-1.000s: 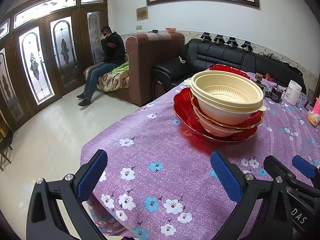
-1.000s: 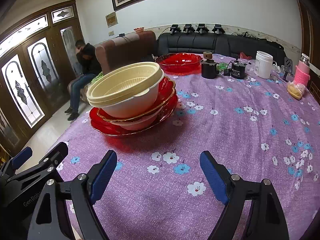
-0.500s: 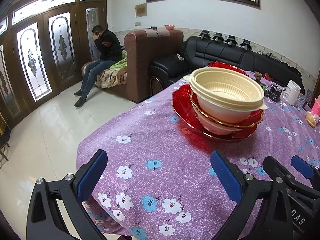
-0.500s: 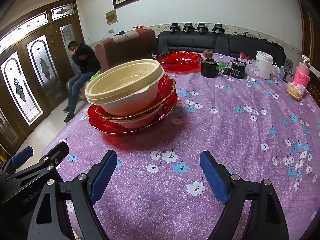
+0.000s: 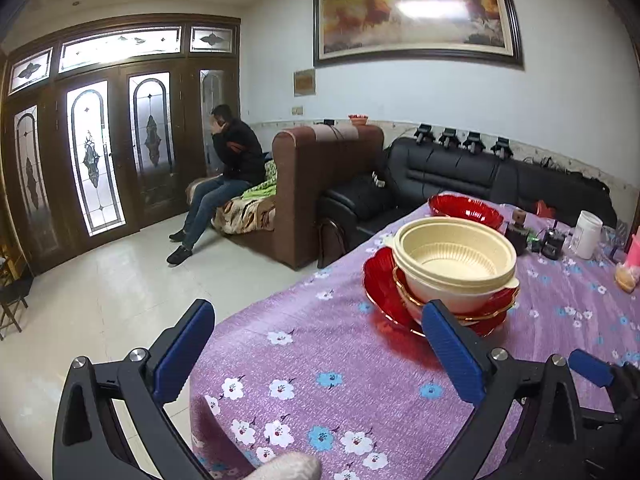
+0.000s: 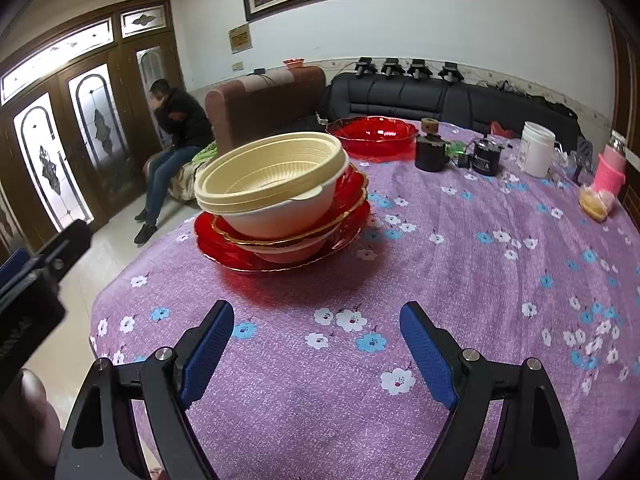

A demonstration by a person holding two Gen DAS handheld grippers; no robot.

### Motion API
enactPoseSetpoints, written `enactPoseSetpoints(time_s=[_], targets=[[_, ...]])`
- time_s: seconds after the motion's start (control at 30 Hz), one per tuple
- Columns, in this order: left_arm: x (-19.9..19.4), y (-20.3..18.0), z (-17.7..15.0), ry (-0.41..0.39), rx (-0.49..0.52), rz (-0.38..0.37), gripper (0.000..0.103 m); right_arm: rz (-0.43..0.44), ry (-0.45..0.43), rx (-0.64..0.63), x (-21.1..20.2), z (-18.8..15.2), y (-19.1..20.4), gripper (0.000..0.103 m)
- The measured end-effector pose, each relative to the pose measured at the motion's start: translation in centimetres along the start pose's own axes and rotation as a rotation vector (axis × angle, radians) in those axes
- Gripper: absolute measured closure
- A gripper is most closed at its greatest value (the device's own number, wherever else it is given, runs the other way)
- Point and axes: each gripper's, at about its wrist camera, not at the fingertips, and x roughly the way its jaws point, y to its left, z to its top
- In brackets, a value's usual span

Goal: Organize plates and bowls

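Man [image 5: 234, 164] sits on a couch by the doors at left, hand to face. Left tongs [image 5: 316, 354] hang w/ blue pads wide apart, nothing between, over the near edge of the tabletop [image 6: 480, 280] & its purple flowered cloth. Centre: cream bowls [image 6: 272, 184] nested atop red gold-rimmed plates [image 6: 280, 248], one stack, well apart from both tongs. Behind it, a separate red bowl [image 6: 372, 134]. Right tongs [image 6: 316, 354] likewise spread, empty, above the cloth. Far right: white tub [image 6: 538, 148], pink cup [image 6: 610, 168].
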Motion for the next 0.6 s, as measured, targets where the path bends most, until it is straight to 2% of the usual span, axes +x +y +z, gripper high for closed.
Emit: enactPoseSetpoints(time_s=[0.17, 0.33, 0.43, 0.6], targets=[[0.8, 0.4, 0.4, 0.058, -0.019, -0.023, 0.000, 0.013, 0.007, -0.039, -0.1, 0.5, 0.9, 0.015], [1.2, 0.1, 1.1, 0.064, 0.009, -0.019, 0.000, 0.039, 0.017, -0.075, 0.3, 1.2, 2.2, 0.015], [1.3, -0.3, 1.7, 0.072, 0.016, -0.036, 0.000, 0.084, 0.037, -0.098, 0.7, 1.6, 3.0, 0.015], [1.1, -1.6, 2.6, 0.064, 0.040, -0.031, 0.000, 0.090, 0.021, -0.077, 0.2, 2.1, 2.0, 0.015]])
